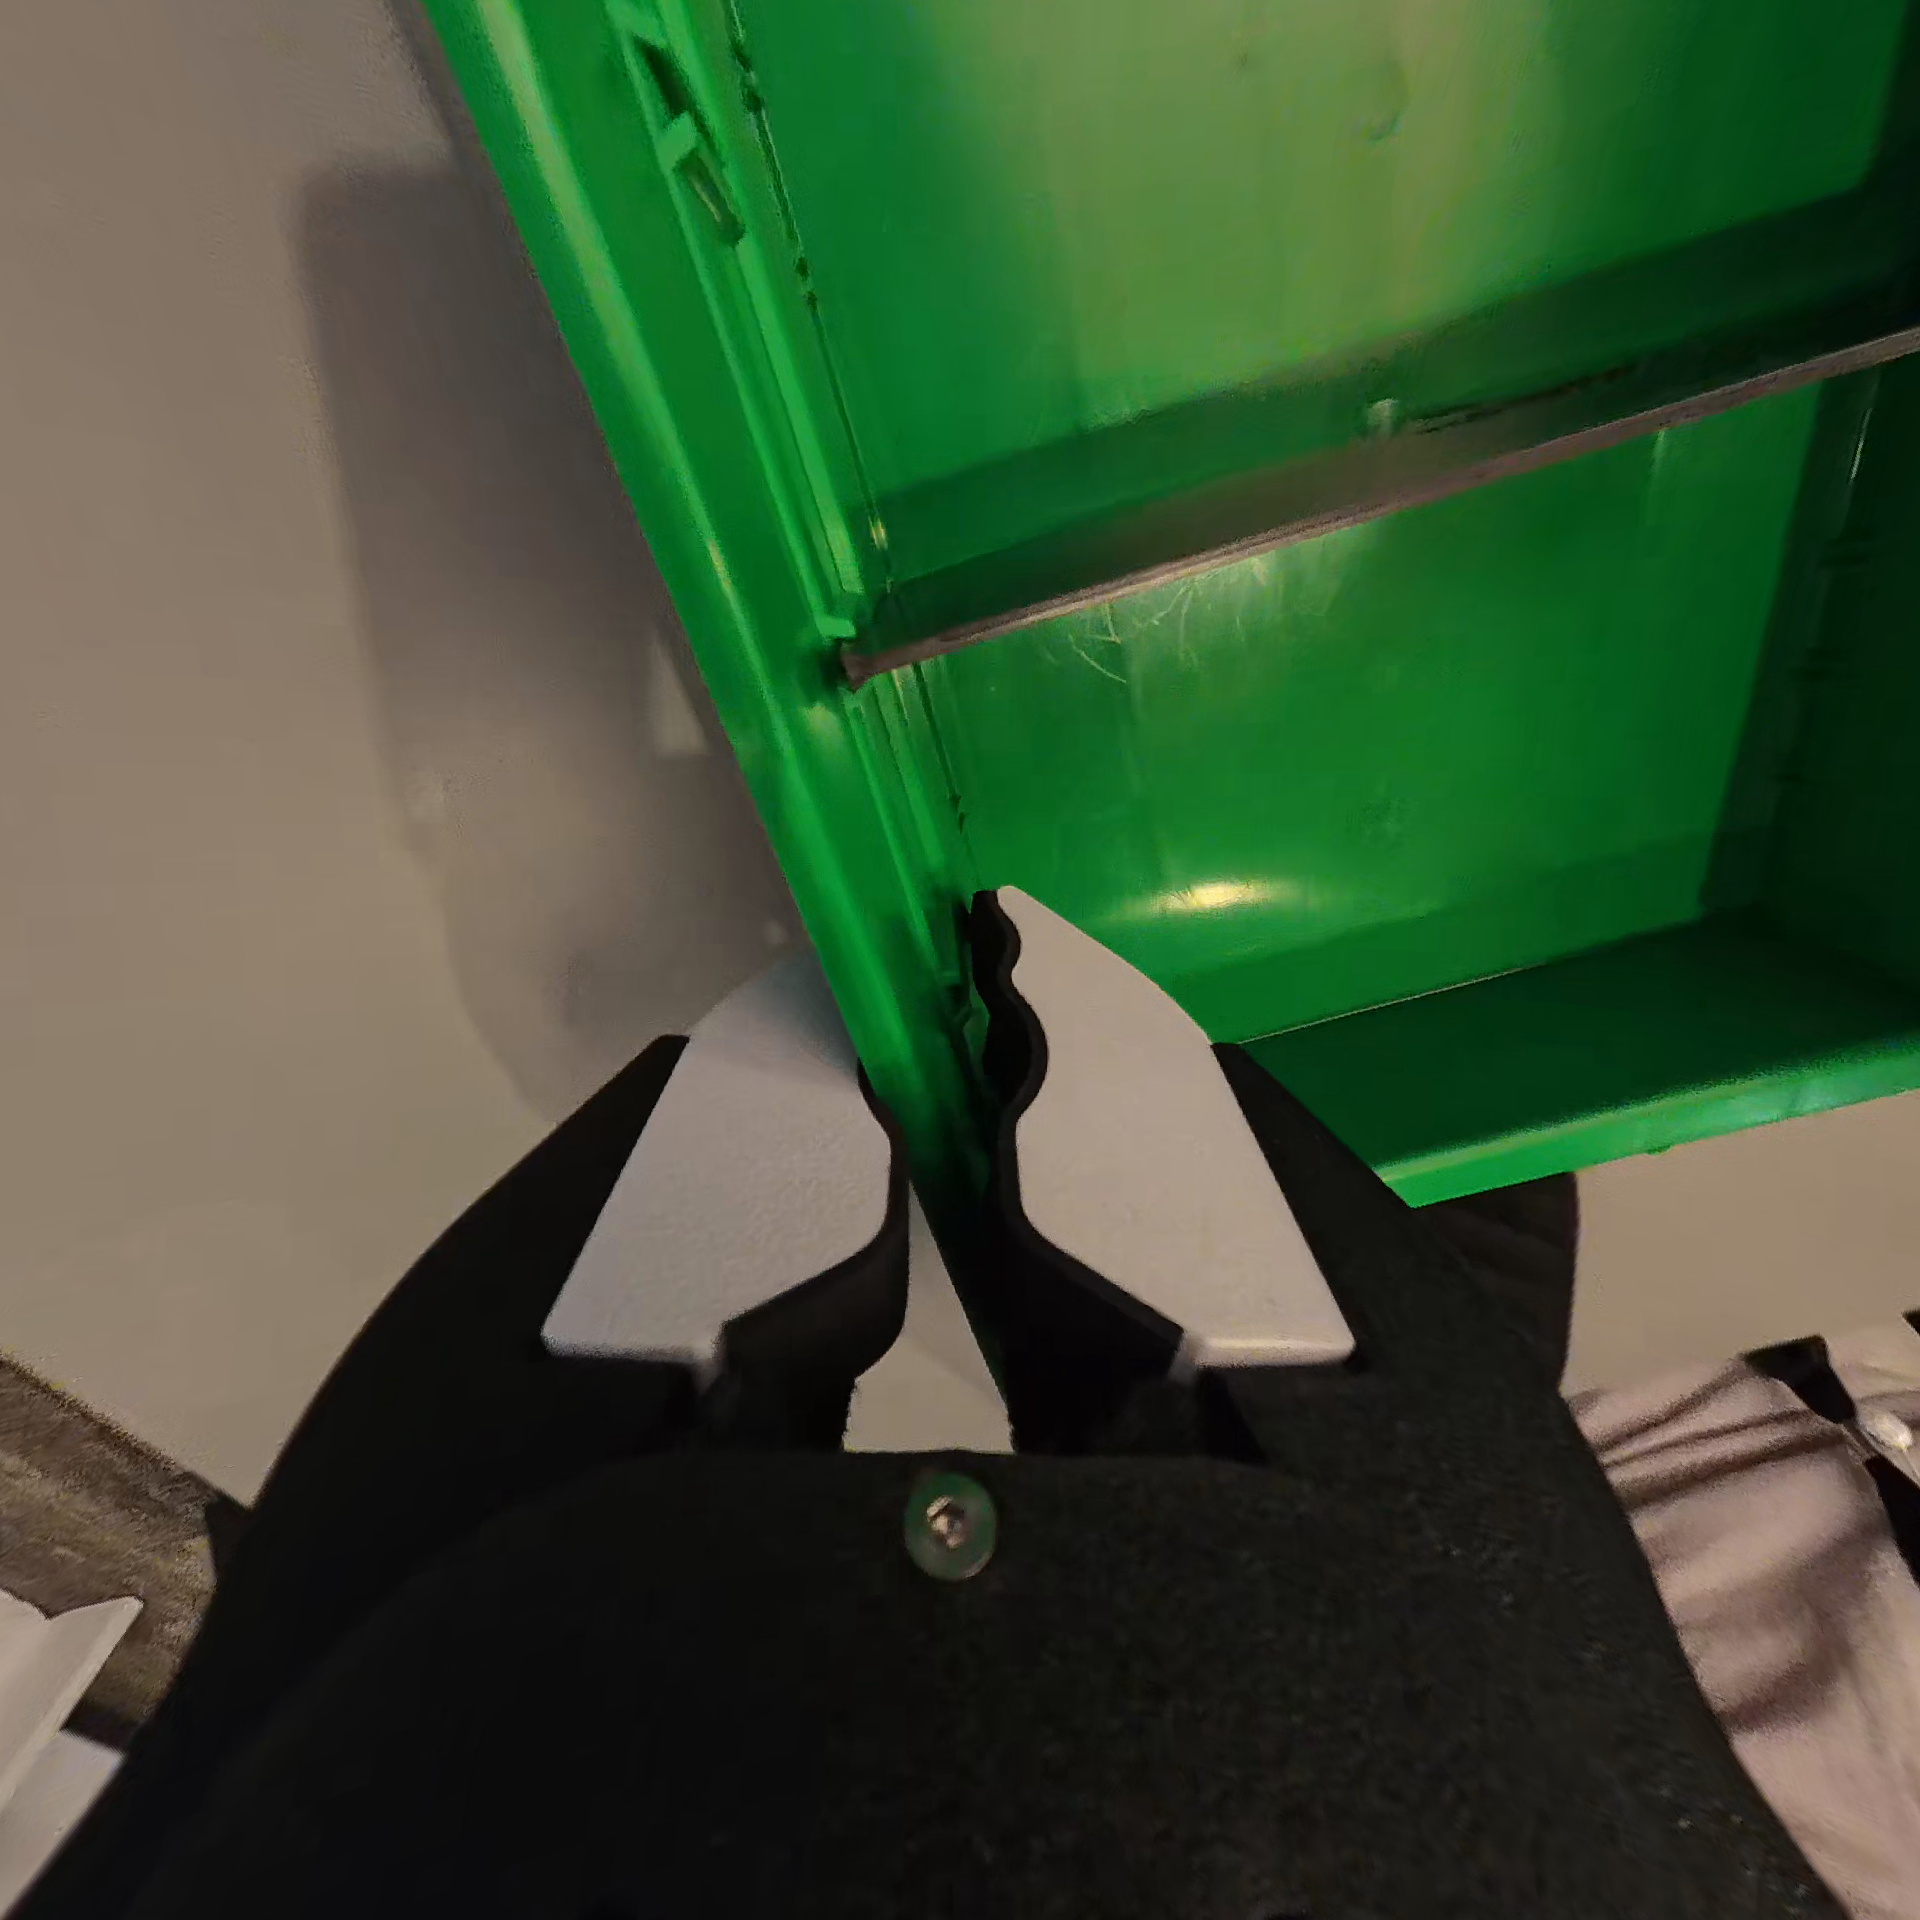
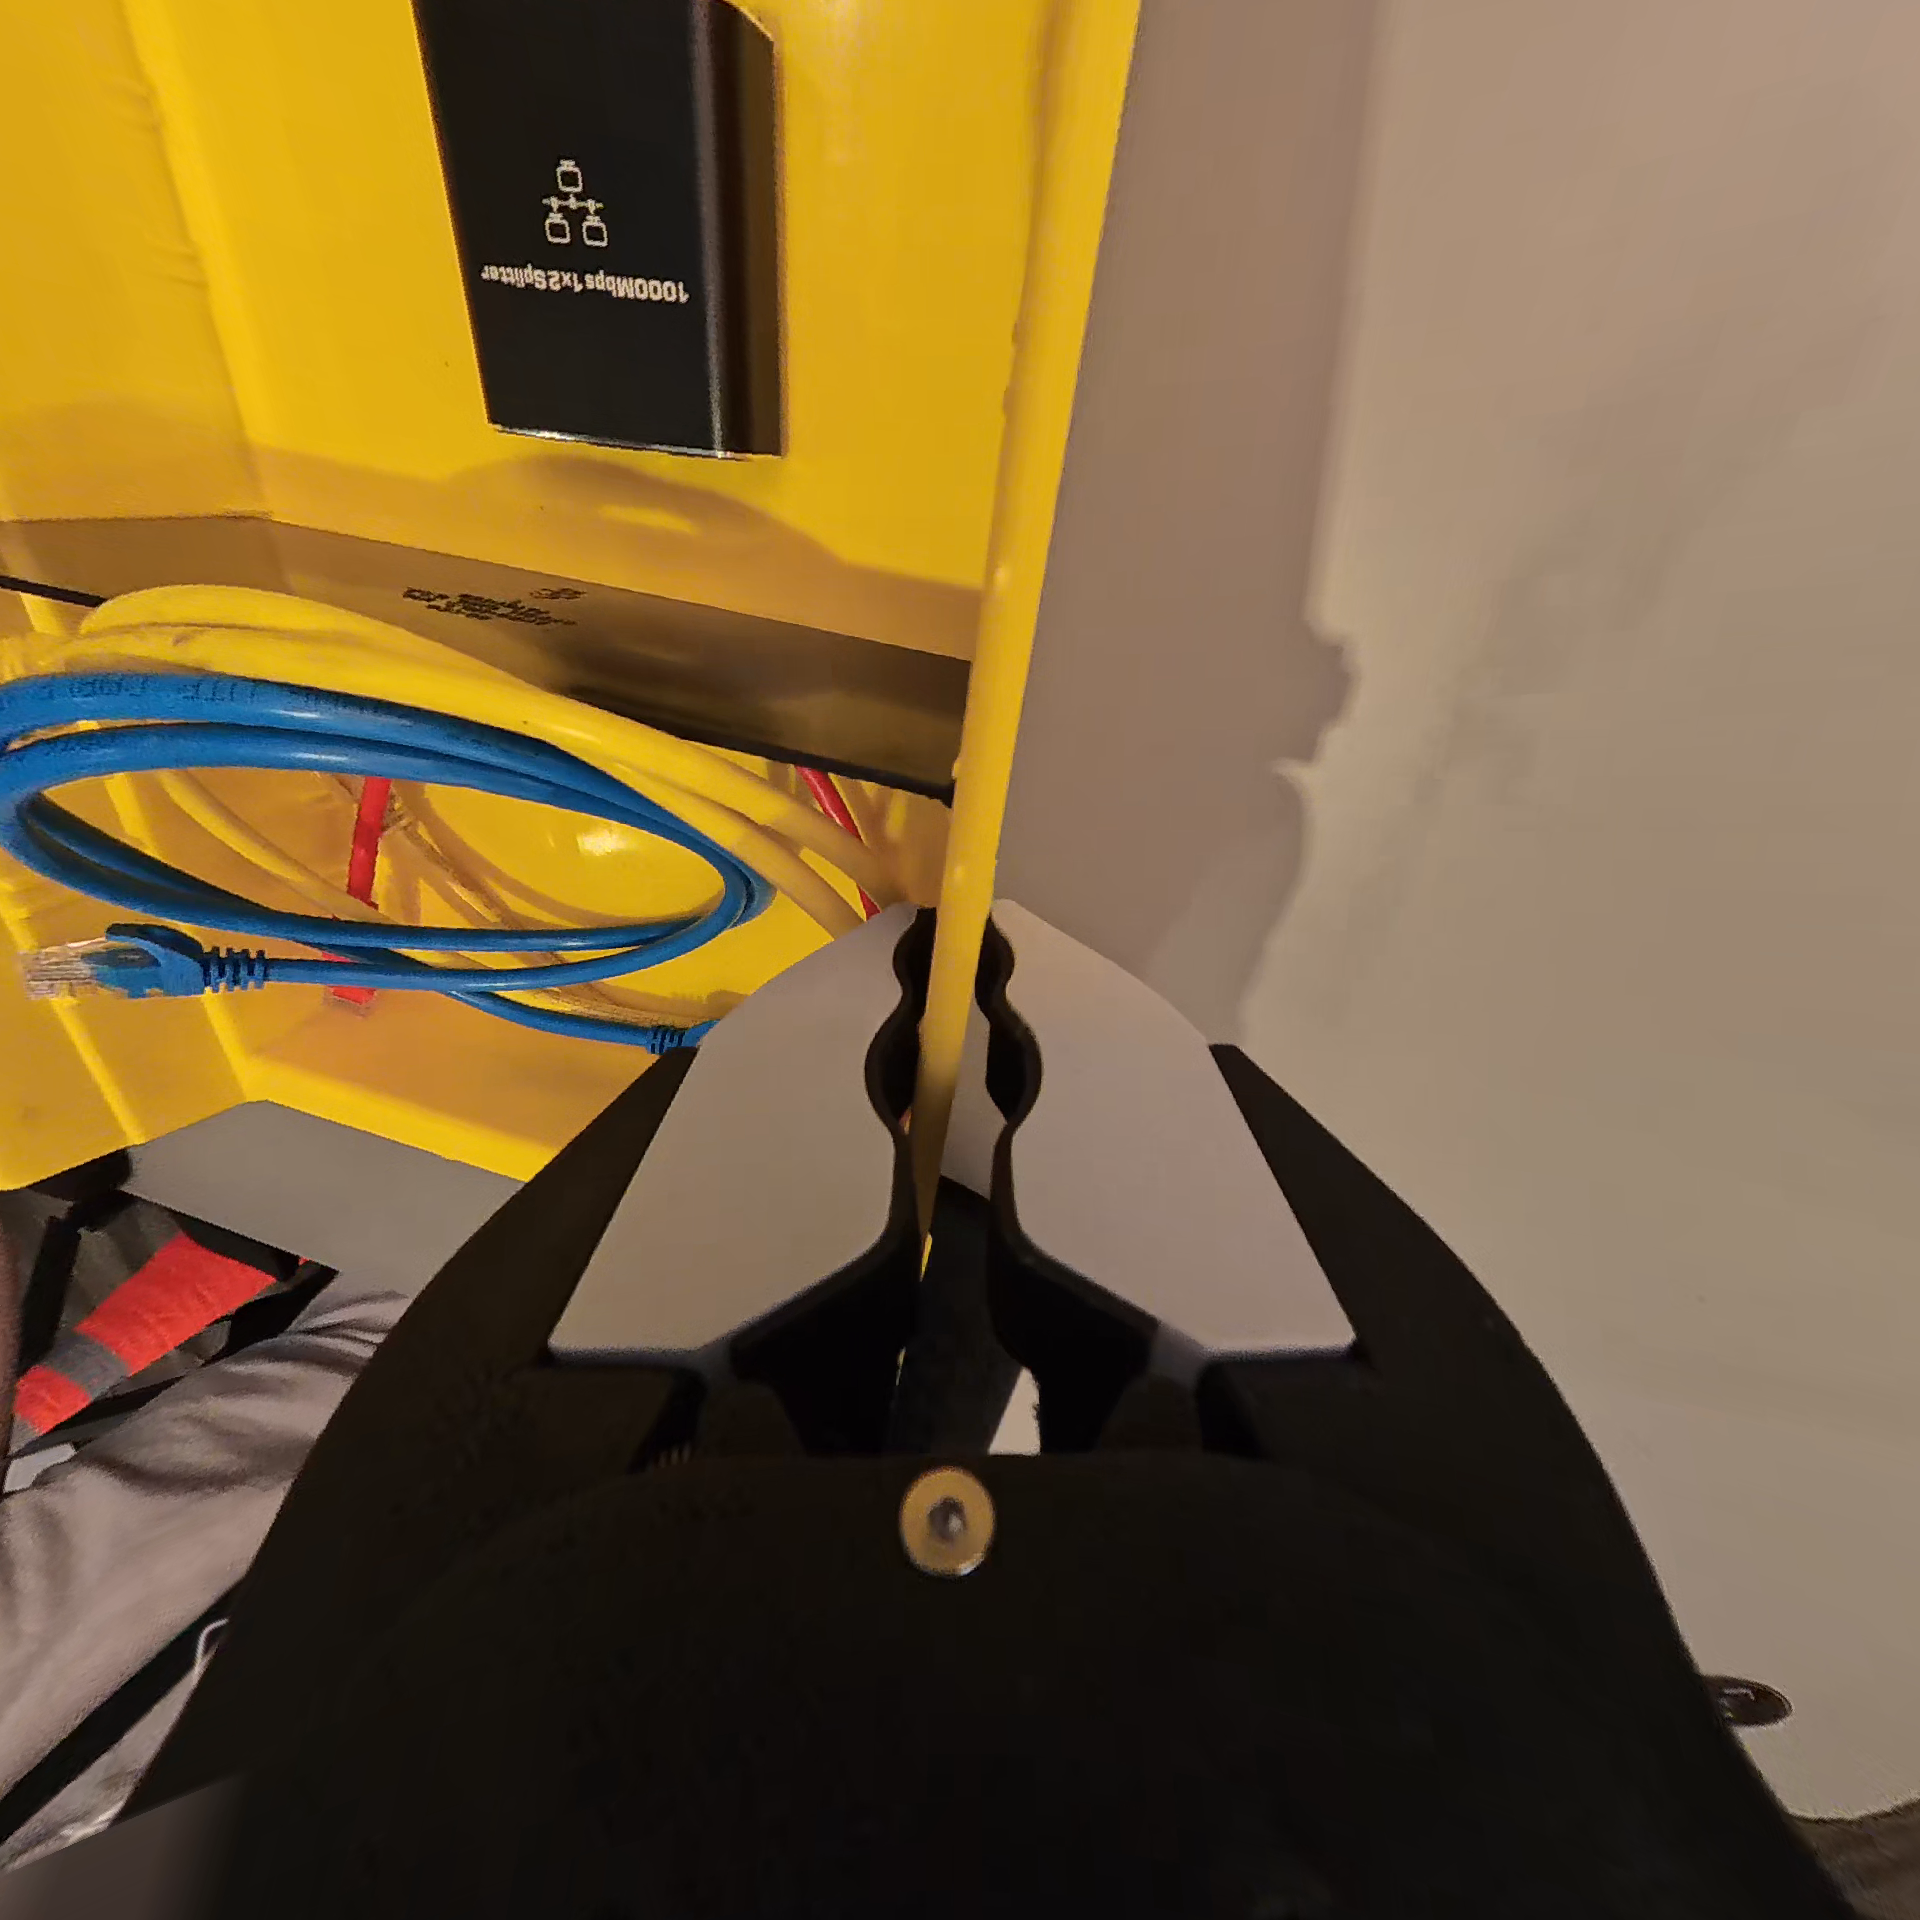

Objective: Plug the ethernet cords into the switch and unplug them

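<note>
The left gripper (image 1: 935, 1039) was clenched on the side wall of a green bin (image 1: 1351, 779). The right gripper (image 2: 951, 1029) gripped the right wall of a yellow bin (image 2: 312, 312), whose upper compartment held the black switch (image 2: 613, 229); blue (image 2: 416, 748), yellow (image 2: 623, 727) and red cords (image 2: 366, 842) lay coiled at middle left.

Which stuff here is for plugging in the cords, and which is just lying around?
For the job:
- black switch box in the yellow bin
- blue cord, yellow cord, red cord
- right tool, clamped on the yellow bin's wall

Just around:
- green bin, nothing visible inside, its wall pinched by the left tool
- grey cloth
</note>
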Demonstrator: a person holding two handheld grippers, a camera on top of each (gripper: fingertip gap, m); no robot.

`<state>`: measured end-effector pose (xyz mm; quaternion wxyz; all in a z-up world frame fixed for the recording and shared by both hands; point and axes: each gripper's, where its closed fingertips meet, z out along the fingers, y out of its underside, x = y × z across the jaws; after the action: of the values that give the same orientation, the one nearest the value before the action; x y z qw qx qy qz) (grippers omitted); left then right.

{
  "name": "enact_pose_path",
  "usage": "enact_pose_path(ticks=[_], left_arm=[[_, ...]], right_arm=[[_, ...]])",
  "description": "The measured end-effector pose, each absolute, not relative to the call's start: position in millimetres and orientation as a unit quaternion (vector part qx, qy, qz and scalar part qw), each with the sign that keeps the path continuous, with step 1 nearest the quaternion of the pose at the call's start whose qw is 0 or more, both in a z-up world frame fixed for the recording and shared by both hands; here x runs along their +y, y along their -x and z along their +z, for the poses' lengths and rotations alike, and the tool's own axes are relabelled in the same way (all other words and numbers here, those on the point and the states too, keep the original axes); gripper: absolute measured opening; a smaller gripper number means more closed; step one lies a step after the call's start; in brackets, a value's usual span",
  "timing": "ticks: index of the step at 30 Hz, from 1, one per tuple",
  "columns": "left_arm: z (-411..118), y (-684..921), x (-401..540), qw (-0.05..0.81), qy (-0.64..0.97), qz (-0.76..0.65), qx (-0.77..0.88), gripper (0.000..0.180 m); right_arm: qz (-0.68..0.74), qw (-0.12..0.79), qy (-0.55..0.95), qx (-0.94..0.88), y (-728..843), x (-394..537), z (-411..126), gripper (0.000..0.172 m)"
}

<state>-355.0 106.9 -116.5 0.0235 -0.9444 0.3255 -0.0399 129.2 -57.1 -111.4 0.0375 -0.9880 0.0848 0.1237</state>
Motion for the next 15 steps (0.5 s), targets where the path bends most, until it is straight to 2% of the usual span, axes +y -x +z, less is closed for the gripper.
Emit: enact_pose_path(ticks=[5, 9, 15], left_arm=[[-117.0, 337.6, 98.7, 0.003, 0.961, -0.05, 0.272, 0.005], [-117.7, 326.3, 97.8, 0.001, 0.965, -0.054, 0.255, 0.004], [-118.3, 310.2, 93.8, 0.004, 0.966, -0.073, 0.246, 0.005]], right_arm=[[0.156, 0.035, 0.979, 0.129, -127.0, -56.9, -111.3, 0.012], [0.103, 0.027, 0.986, 0.125, -125.3, -53.6, -112.7, 0.006], [0.113, 0.033, 0.988, 0.102, -102.2, -39.5, -112.6, 0.007]])
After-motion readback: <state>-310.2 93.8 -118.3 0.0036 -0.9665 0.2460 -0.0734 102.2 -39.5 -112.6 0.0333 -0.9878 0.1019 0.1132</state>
